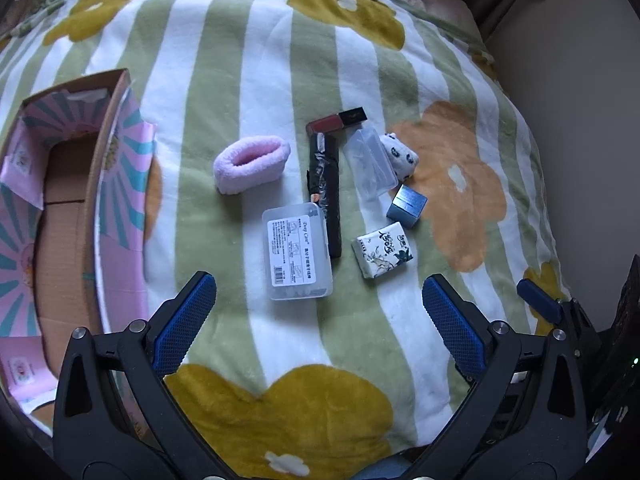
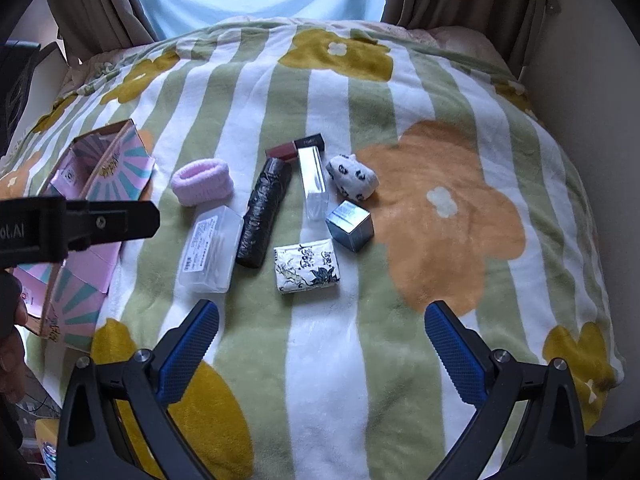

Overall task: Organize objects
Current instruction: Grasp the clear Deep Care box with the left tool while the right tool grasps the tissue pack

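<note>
On a bed covered by a green-and-white striped blanket (image 2: 400,360) with big flowers, an open cardboard box (image 1: 116,184) with pink and teal sunburst print stands at the left; its brown floor shows bare where it can be seen, though the far end is partly hidden by a flap. Everything to be sorted lies outside it in a loose cluster at the middle of the blanket. A pink fluffy scrunchie (image 1: 251,163) lies nearest the box. A lidded translucent plastic case (image 1: 298,255) with a printed label lies shut, its contents unclear, touching a long black wrapped stick (image 1: 328,196). At the far end of the stick lies a dark red lipstick (image 1: 336,121). A second, clear plastic case (image 1: 371,164) lies beside the stick, with a small white patterned sock (image 1: 400,155) against its right edge. A silvery-blue cube box (image 1: 407,205) and a white tissue pack (image 1: 382,249) with ink drawings lie just beside each other nearer the cameras. The left tool (image 1: 320,308) hovers wide open and empty near the labelled case. The right tool (image 2: 322,334) is likewise spread wide, holding nothing, near the tissue pack.
</note>
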`<action>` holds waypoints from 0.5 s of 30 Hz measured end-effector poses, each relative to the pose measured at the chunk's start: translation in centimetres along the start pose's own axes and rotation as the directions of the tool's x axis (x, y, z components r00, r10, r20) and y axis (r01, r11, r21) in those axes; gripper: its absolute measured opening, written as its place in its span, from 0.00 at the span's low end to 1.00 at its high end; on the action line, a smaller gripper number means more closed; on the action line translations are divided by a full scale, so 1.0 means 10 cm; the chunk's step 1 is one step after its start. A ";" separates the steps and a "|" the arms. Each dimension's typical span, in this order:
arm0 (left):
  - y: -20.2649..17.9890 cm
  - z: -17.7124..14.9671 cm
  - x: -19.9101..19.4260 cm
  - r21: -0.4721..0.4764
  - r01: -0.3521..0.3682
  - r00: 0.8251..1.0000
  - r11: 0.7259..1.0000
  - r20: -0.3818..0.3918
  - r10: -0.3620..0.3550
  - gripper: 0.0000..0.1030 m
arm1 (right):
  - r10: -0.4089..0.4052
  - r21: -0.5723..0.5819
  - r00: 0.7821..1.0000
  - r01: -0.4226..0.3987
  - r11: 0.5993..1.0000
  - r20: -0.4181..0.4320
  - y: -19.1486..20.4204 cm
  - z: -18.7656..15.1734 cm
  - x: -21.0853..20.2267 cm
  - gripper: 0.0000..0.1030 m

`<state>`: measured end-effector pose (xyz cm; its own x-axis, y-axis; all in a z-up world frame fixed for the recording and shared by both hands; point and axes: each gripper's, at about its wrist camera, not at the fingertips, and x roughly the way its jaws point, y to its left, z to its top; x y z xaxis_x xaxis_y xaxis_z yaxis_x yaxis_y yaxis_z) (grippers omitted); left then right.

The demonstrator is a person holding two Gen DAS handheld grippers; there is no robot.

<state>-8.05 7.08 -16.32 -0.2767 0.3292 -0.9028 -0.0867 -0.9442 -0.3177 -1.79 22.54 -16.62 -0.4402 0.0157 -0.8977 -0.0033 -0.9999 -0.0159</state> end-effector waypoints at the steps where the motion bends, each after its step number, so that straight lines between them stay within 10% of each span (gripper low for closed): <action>1: 0.02 0.01 0.12 -0.005 0.002 1.000 1.000 -0.007 -0.002 0.99 | 0.001 -0.006 1.000 -0.001 1.000 -0.005 -0.01 -0.01 0.09 0.99; 15: 0.31 -0.01 1.16 -0.067 0.020 0.995 0.998 -0.095 -0.026 0.85 | 0.053 -0.083 0.998 -0.055 0.995 -0.031 0.04 0.03 1.01 0.93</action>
<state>-11.44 7.97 -27.77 -0.1826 0.3534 -0.9175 -0.0284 -0.9347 -0.3544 -6.46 22.27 -25.56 -0.4122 -0.0372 -0.9104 0.0958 -0.9954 -0.0026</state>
